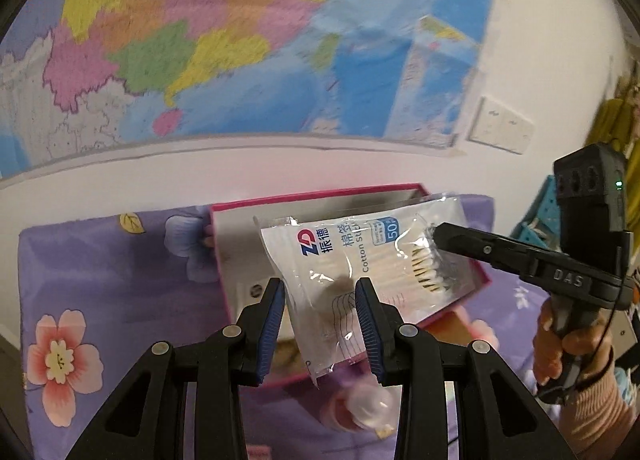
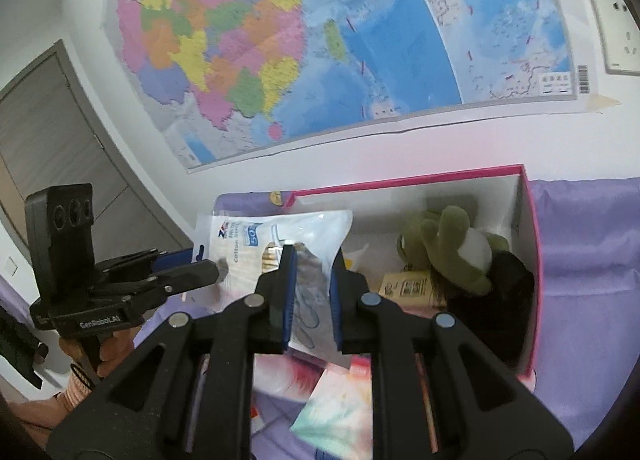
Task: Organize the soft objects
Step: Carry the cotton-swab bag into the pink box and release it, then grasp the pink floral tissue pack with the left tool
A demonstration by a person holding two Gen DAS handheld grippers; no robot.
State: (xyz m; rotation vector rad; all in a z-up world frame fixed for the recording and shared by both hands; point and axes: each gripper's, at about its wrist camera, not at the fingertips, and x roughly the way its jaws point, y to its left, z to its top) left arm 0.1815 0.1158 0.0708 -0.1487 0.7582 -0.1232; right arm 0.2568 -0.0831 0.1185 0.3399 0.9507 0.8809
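Swab packet point(image 1: 360, 260) between both tongs

A large coloured wall map point(image 2: 304, 48) hangs on the white wall, its lower edge taped. A white wall socket point(image 1: 502, 125) sits just beside its right edge. At far left stands a grey door point(image 2: 52, 132). A purple floral cloth point(image 1: 100, 280) covers the table.

A packet of cotton swabs point(image 1: 360, 260) hangs over the open box point(image 2: 528, 260), which holds a plush toy point(image 2: 452, 256).
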